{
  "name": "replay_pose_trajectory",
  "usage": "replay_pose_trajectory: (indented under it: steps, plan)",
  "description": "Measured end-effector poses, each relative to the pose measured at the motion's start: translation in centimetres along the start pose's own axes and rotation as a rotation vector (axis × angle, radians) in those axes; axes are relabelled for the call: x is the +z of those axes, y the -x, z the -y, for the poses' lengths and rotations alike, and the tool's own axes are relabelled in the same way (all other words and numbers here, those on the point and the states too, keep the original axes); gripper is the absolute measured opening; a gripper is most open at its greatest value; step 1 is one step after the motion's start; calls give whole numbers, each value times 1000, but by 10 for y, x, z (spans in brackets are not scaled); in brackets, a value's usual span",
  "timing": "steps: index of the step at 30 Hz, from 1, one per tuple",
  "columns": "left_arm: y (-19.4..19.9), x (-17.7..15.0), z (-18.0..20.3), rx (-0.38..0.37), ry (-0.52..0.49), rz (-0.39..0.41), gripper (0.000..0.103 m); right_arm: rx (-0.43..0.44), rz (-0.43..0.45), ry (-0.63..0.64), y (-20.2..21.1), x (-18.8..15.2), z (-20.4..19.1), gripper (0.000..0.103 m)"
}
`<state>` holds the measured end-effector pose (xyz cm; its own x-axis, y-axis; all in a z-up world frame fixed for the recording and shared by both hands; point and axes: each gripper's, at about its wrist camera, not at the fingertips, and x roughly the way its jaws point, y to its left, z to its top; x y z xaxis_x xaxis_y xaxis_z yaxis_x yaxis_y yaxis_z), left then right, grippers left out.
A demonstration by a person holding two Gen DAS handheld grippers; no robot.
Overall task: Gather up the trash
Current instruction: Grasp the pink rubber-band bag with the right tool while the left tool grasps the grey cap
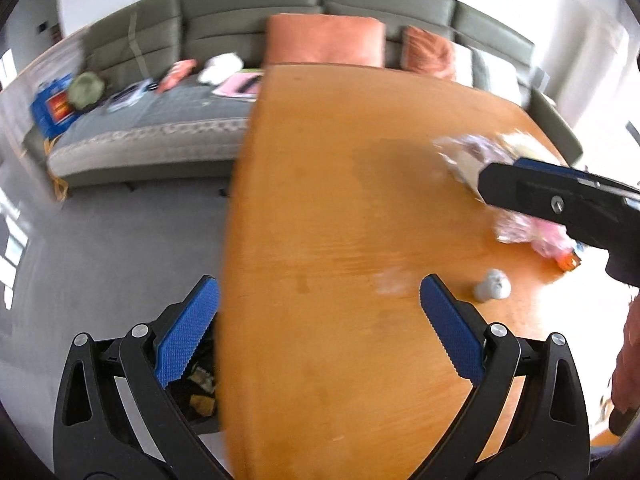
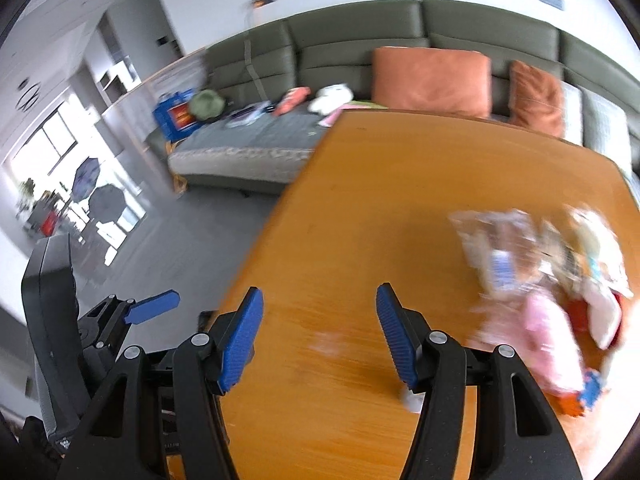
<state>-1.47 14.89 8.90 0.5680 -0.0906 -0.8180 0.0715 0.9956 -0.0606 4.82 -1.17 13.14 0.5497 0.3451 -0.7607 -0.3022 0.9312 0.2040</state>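
A blurred heap of crumpled wrappers (image 2: 540,256) lies on the right side of the orange wooden table (image 2: 400,184), with a pink wrapper (image 2: 548,344) in front of it. The left wrist view shows the same wrappers (image 1: 472,152), the pink wrapper (image 1: 532,234) and a small grey crumpled ball (image 1: 493,286). My right gripper (image 2: 320,320) hovers open over bare tabletop, left of the heap, with nothing between its pads. My left gripper (image 1: 320,304) is open and empty, straddling the table's left edge. A dark container with scraps (image 1: 198,394) sits below that edge.
A grey-green sofa (image 1: 248,12) with orange cushions (image 1: 324,40) stands behind the table, with several loose items on its seat. Grey floor (image 1: 112,240) lies left of the table. A person's hand (image 1: 628,360) shows at the right edge.
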Motion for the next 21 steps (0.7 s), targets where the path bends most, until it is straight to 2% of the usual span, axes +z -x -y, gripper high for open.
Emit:
replay_pose_trajectory:
  steps: [7,12,17,21]
  plan:
    - [-21,5,61,-58,-85,-30,97,-96,-4,-59,14,-19,71,60]
    - [-31,3,97,-80,-125,-47,97,-166,-20,-66,15,-35,117,64]
    - [-42,-4,121,-96,-154,-74,97,-227,-51,-33,0,-48,140,69]
    - [-56,-11,133,-90,-153,-104,97,-305,-118,9,-23,-52,152,69]
